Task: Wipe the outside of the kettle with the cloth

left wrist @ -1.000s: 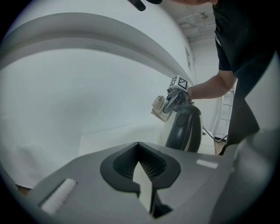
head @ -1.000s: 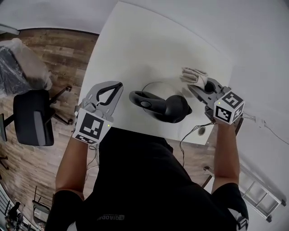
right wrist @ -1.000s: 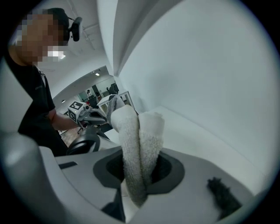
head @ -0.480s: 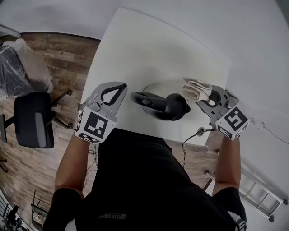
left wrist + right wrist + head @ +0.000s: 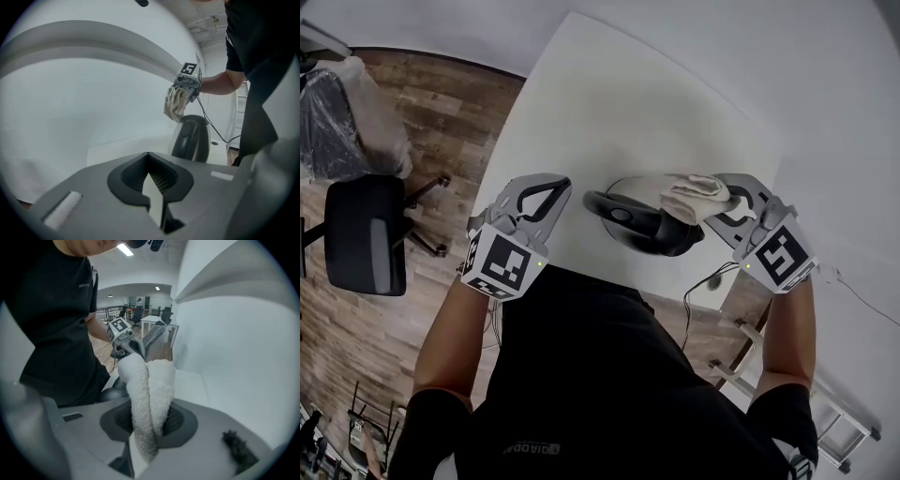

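Just above kettle [image 5: 642, 228] top: folded white cloth [image 5: 692, 196] clamped tight in R gripper [image 5: 724, 201]. Left of kettle, near but apart: L gripper [image 5: 546, 190] w/ jaws together, nothing between.

No word or number can be read for certain. The white marker cube [image 5: 499, 265] of the left gripper [image 5: 553, 187] and the matching cube [image 5: 780, 255] of the right gripper [image 5: 717, 199] show only black square patterns. The person's black shirt [image 5: 609, 375] bears a pale line of print [image 5: 532, 451] low down, perhaps a brand word, too blurred to read.
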